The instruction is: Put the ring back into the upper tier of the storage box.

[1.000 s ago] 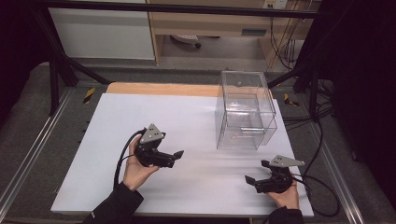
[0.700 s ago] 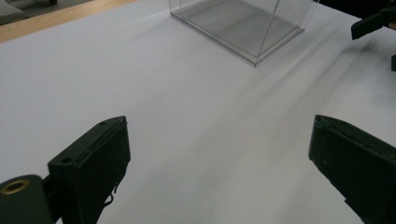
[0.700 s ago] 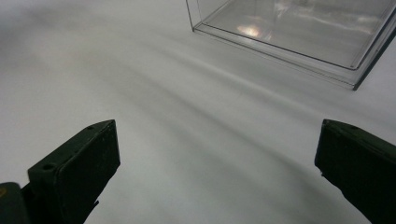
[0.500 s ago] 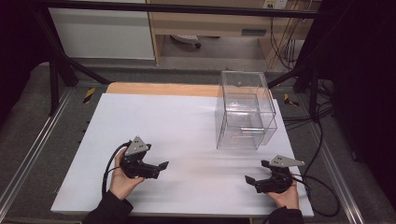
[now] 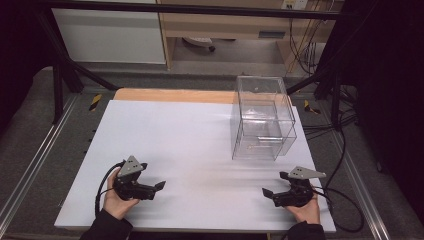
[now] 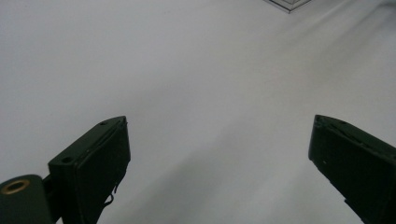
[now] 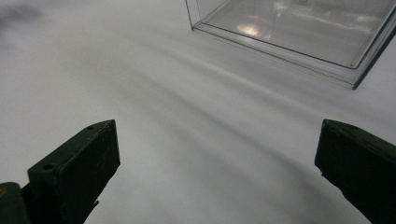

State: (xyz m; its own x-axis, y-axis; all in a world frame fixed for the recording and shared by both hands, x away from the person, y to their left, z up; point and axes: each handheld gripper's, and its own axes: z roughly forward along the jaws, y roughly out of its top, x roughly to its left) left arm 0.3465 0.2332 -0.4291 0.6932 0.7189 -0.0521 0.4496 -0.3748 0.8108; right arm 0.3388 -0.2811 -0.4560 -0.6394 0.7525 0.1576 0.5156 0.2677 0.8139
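Left tool view: just a sliver of the clear box pokes in at the top edge, the rest cut off. Over on the right tool view, the box runs out past the top and right edges (only its base and lower walls show). From the high view, a tiny speck sits inside the box, too small to tell what it is.
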